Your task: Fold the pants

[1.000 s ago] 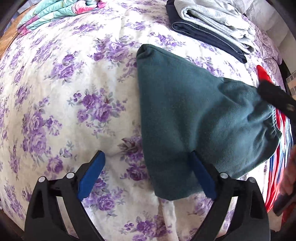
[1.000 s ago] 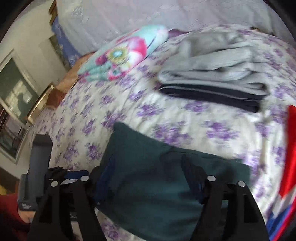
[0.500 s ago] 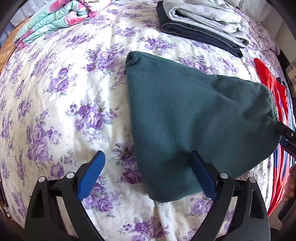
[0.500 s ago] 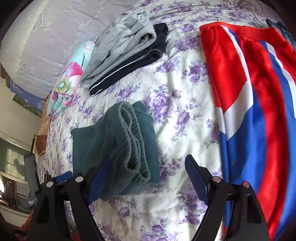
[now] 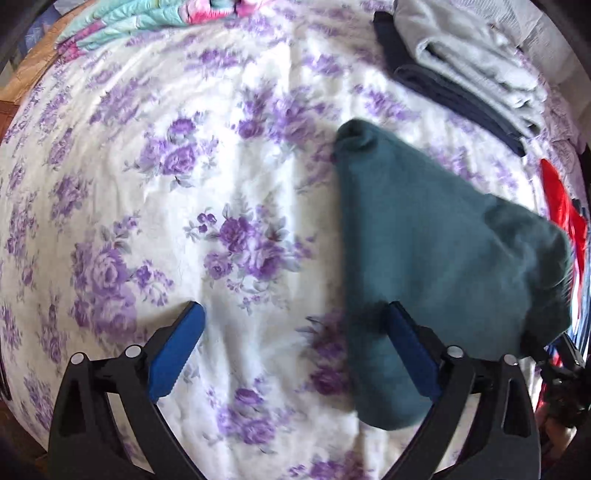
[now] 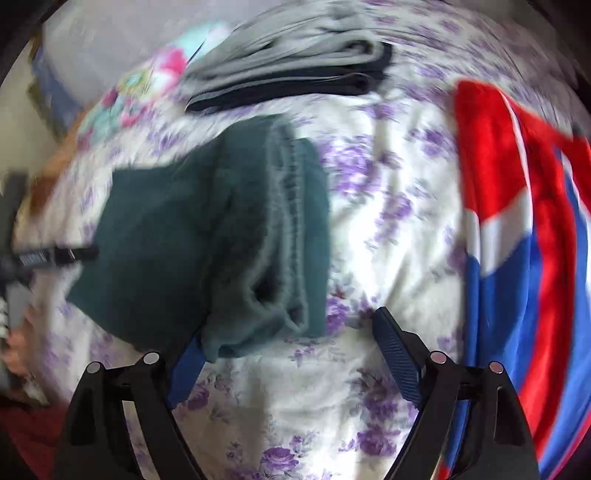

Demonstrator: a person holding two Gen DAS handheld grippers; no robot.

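Note:
The folded dark teal pants lie on the floral bedsheet, right of centre in the left wrist view. My left gripper is open and empty; its right finger overlaps the pants' near edge. In the right wrist view the pants lie left of centre with the elastic waistband facing me. My right gripper is open and empty, its left finger partly hidden under the pants' near corner. The view is blurred.
A stack of folded grey and navy garments lies at the back of the bed. A red, white and blue garment lies to the right. A floral turquoise pillow sits at the far left.
My left gripper has shifted left, so the pants sit further right in its view. My right gripper has swung and moved closer to the pants' waistband end. Both stay open.

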